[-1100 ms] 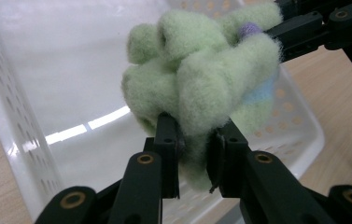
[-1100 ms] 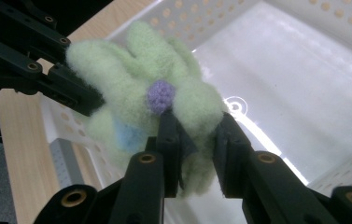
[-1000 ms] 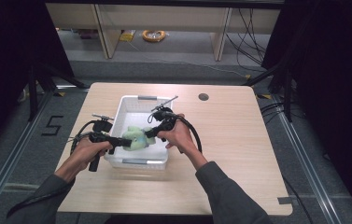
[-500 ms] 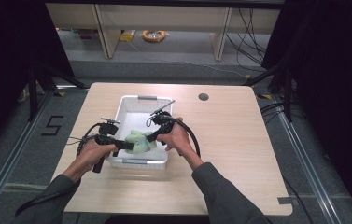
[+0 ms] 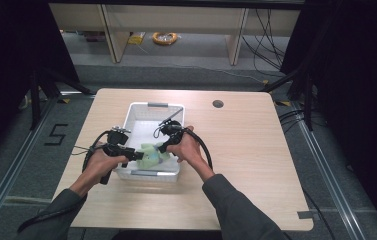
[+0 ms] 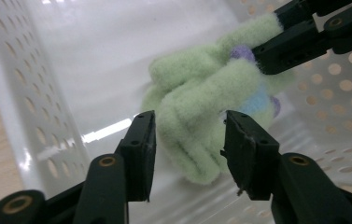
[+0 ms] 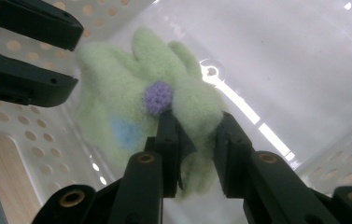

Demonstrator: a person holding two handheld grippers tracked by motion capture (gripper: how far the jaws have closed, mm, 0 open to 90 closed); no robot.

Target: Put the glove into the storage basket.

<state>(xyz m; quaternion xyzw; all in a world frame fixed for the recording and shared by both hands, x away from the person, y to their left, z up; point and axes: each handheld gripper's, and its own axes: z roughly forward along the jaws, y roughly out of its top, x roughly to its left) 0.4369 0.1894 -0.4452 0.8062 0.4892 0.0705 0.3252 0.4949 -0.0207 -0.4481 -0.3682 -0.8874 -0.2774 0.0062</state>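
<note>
My right gripper [image 7: 196, 125] is clamped on a fold of the green fleece glove [image 7: 155, 112], pinching it just below the purple pom-pom [image 7: 158, 97]. My left gripper [image 6: 190, 140] has just been opening: its jaws now stand apart on either side of the glove's finger end, with the fleece between them but a visible gap at each pad, so that side no longer holds anything. The glove sits inside the white perforated basket [image 5: 141, 111], at the end nearest me, low against its wall; the basket stands on the worktop [image 5: 256, 150]. Risks as I judge them: the whole glove now depends on one narrow pinch of soft fleece, so a pull or lift could let the fold creep out of the right gripper and drop the glove back in the basket. The loose fingers could also drag on the left gripper's pads as I withdraw it, twisting the glove in the right grip. A sideways tug might shift the light basket on the worktop. View notes: the left gripper view shows the gaps beside the pads and a pale blue patch [image 6: 253, 100]; the right gripper view shows how shallow the pinch is. The high view gives neither, but it places both hands and the basket.
</note>
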